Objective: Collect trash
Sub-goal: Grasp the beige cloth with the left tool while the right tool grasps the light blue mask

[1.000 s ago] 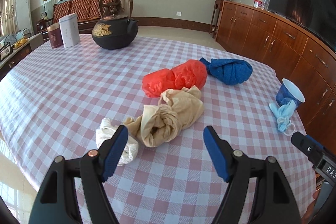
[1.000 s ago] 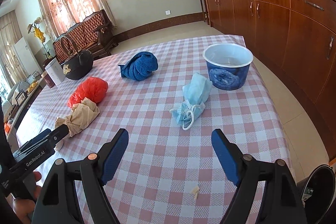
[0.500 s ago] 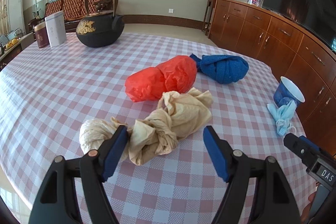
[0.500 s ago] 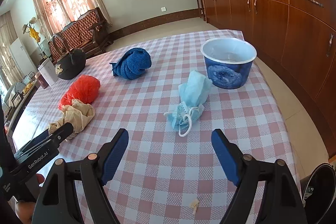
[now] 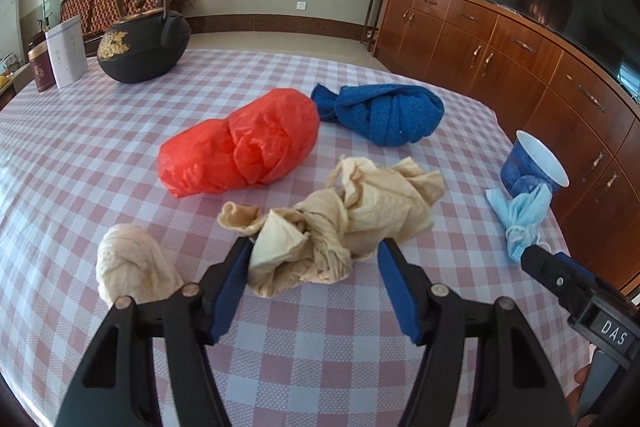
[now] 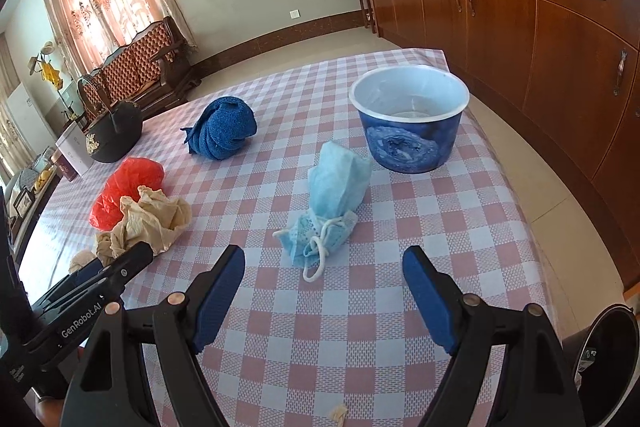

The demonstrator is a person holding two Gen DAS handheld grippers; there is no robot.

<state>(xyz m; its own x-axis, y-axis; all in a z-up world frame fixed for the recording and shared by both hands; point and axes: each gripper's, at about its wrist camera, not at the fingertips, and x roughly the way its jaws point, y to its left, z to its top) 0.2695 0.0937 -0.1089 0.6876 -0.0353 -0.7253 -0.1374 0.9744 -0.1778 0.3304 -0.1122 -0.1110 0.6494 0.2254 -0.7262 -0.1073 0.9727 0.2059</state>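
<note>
A knotted beige cloth (image 5: 340, 223) lies on the checked tablecloth (image 5: 80, 131). My left gripper (image 5: 314, 255) is open with its jaws either side of the cloth's near end. A cream wad (image 5: 128, 267) lies to its left. A red plastic bag (image 5: 240, 143) and a blue knotted towel (image 5: 384, 115) lie beyond. A light blue face mask (image 6: 336, 207) lies just ahead of my open, empty right gripper (image 6: 324, 267). A blue paper bowl (image 6: 408, 123) stands behind the mask. The beige cloth also shows in the right wrist view (image 6: 148, 223).
A black iron teapot (image 5: 140, 39) and two tins (image 5: 64, 55) stand at the far left. A wooden sideboard (image 6: 540, 27) runs along the right. A dark bin (image 6: 608, 343) stands on the floor by the table's right edge. A small scrap (image 6: 338, 413) lies near the front edge.
My left gripper has moved forward and down until its jaws flank the beige cloth. My right gripper has edged closer to the face mask. Both stay open.
</note>
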